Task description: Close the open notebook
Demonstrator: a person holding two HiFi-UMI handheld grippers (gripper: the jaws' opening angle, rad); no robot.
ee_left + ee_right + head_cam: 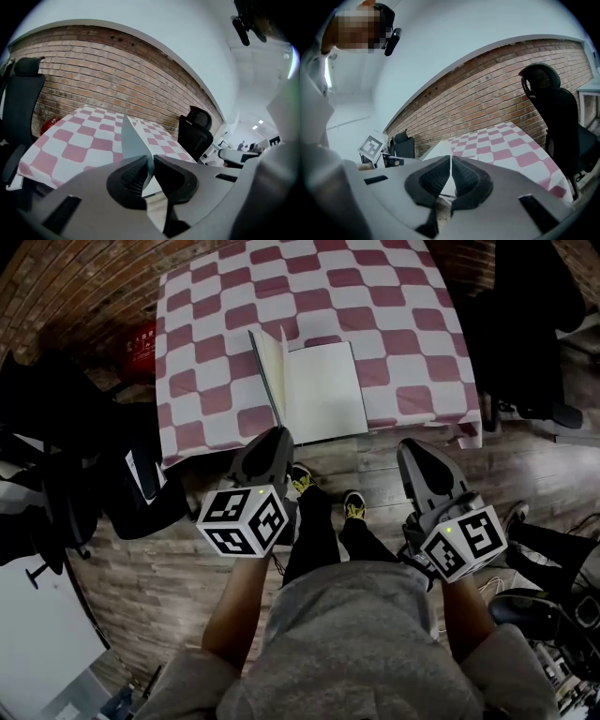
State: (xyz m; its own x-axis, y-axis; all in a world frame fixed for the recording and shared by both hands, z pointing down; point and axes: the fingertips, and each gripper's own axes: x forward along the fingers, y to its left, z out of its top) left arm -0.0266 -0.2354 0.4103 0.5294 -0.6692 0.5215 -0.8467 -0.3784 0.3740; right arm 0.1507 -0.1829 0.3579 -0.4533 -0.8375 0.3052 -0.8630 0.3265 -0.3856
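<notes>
— How is the notebook (323, 395) placed?
— At the tabletop's (394, 334) near edge, right page flat, left half raised; a black chair (525, 324) is set close on the right (open floor (375, 465) in front).
— And the grippers?
— The left gripper's (151, 161) jaws are clenched on the raised half. The right gripper (410, 446) is held apart, tilted down, jaws pressed together.

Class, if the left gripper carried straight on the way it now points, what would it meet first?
Most likely the notebook, whose raised left leaf stands edge-on just ahead of the left gripper. How close it is, I cannot tell.
</notes>
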